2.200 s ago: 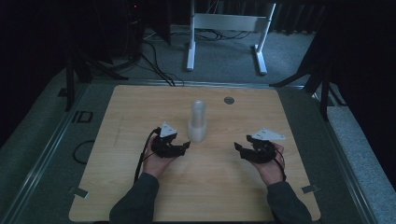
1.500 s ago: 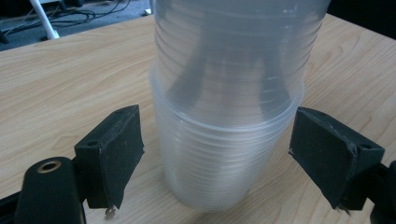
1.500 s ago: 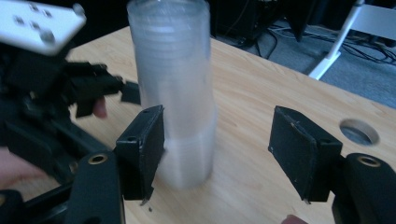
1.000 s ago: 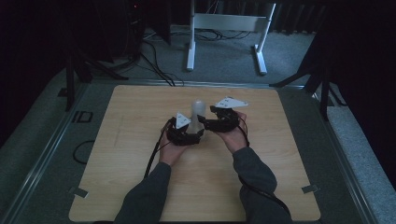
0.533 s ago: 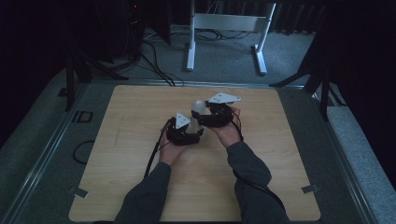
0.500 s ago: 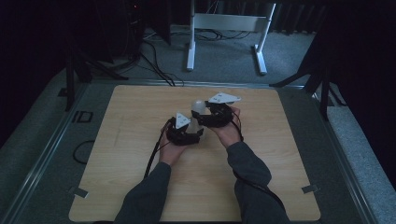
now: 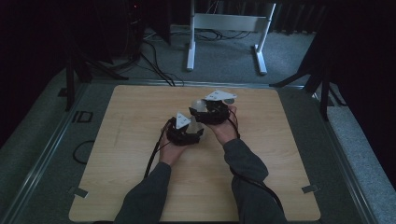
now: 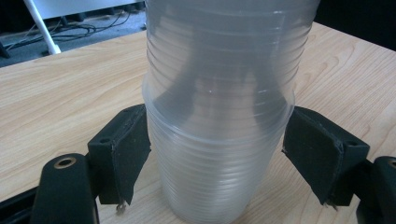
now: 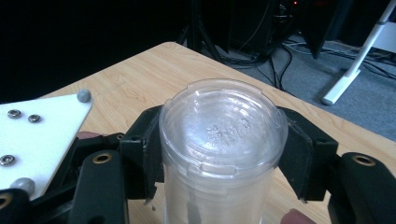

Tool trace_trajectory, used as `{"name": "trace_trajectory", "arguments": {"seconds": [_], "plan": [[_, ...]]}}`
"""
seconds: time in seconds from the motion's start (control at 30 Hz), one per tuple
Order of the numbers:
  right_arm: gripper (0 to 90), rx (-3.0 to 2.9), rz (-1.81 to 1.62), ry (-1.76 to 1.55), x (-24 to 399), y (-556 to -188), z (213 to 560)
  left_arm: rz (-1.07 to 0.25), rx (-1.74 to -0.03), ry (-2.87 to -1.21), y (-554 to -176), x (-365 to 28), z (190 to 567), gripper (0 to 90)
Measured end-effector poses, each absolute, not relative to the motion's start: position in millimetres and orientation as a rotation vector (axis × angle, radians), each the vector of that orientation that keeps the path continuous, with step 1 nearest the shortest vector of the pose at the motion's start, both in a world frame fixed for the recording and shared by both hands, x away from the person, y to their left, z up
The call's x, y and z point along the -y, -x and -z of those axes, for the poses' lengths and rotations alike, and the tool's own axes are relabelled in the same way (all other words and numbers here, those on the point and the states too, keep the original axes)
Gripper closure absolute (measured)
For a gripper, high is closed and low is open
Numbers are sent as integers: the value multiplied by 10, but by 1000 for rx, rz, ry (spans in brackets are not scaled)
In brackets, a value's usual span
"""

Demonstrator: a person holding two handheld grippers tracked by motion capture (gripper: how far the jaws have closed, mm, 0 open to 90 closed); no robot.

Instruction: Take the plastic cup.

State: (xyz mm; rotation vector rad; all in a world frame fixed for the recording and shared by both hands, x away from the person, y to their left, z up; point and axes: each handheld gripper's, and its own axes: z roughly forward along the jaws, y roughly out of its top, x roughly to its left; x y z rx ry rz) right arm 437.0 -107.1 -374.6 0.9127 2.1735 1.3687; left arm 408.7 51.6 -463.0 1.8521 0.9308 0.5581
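A stack of clear plastic cups (image 8: 217, 93) stands upside down on the wooden table (image 7: 280, 154), near its middle. My left gripper (image 8: 217, 158) grips the stack low down; its jaws have just been closing, and both pads (image 8: 126, 149) now touch the lower cups. My right gripper (image 9: 223, 154) comes from the right and holds the topmost cup (image 9: 223, 126). Its jaws have also just been closing, and both pads press the cup's sides. In the high view the left gripper (image 7: 197, 126) and right gripper (image 7: 197, 112) meet at the stack (image 7: 198, 104).
The left gripper's white plate (image 9: 37, 135) sits close beside the right gripper's jaws. Beyond the table's far edge stand white frame legs (image 7: 224, 28) and loose cables (image 7: 154, 65) on the grey floor. Bare wood lies on both sides of the hands.
Both hands came in from the table's sides to the stack. Over the last second the right gripper shifted slightly toward the cup top and closed on it; the left hand stayed put.
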Motion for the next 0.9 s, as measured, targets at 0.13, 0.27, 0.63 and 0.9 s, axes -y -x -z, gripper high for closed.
{"name": "trace_trajectory", "arguments": {"seconds": [0.13,0.27,0.63,0.9], "plan": [[388,-2164,-1368,-913,1068,-4364,3736,-563,-929,-1854,-4084,-517,4625,240],[389,-2165,-1368,-914,1073,-4358,3726,-564,-926,-1854,-4084,-522,4623,243],[392,-2167,-1402,-938,1113,-4367,3691,-547,-926,-1840,-4114,-513,4616,210],[394,-2182,-1391,-944,1090,-4364,3710,-569,-928,-1829,-4151,-468,4637,201]]}}
